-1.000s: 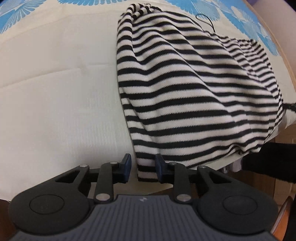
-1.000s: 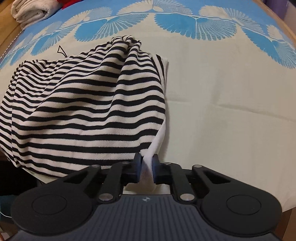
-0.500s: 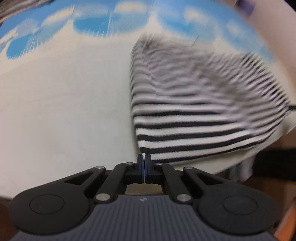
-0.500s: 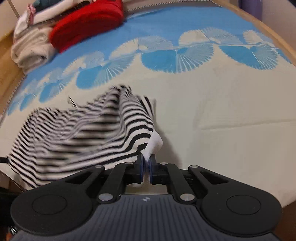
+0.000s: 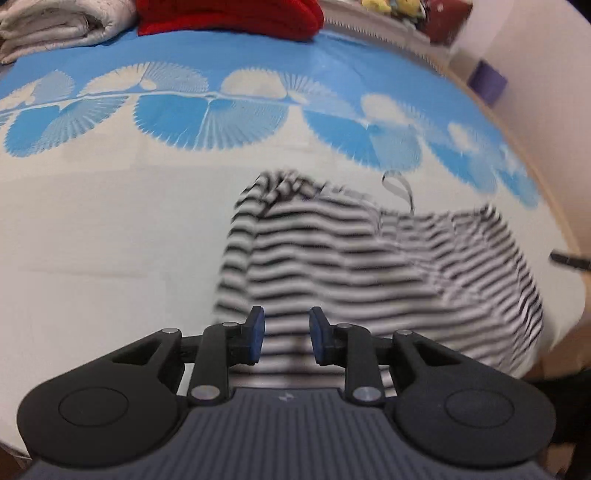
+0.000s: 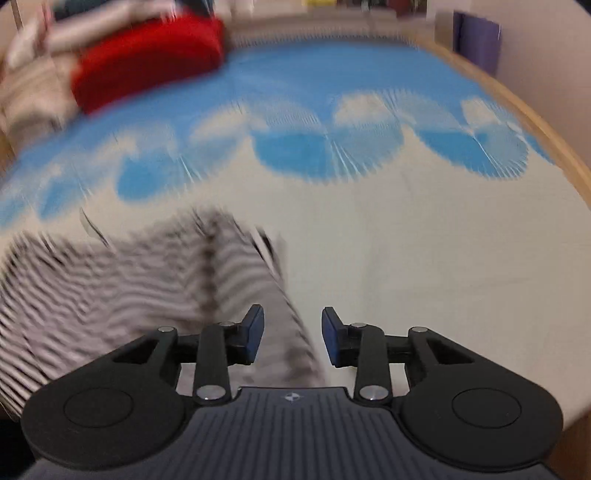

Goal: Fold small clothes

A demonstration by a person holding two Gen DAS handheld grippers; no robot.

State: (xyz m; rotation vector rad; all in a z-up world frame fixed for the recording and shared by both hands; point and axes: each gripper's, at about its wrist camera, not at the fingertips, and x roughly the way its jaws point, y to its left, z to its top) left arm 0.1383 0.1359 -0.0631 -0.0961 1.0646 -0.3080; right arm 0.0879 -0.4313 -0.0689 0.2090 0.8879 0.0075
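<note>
Left wrist view: left hand-held gripper [image 5: 283,334] released, jaws opening, blue pads clear of the cloth. Black-and-white striped knit garment [image 5: 369,269] lies blurred on the cream bedspread with blue fan pattern [image 5: 110,229], right of centre, its near edge running under the jaws. Red folded cloth [image 5: 229,16] and white rolled blanket [image 5: 55,22] sit at the far end of the bed.

Right wrist view: right hand-held gripper [image 6: 291,336] released, jaws opening. A corner of the garment lies between them, ungripped, the rest spreading left.
</note>
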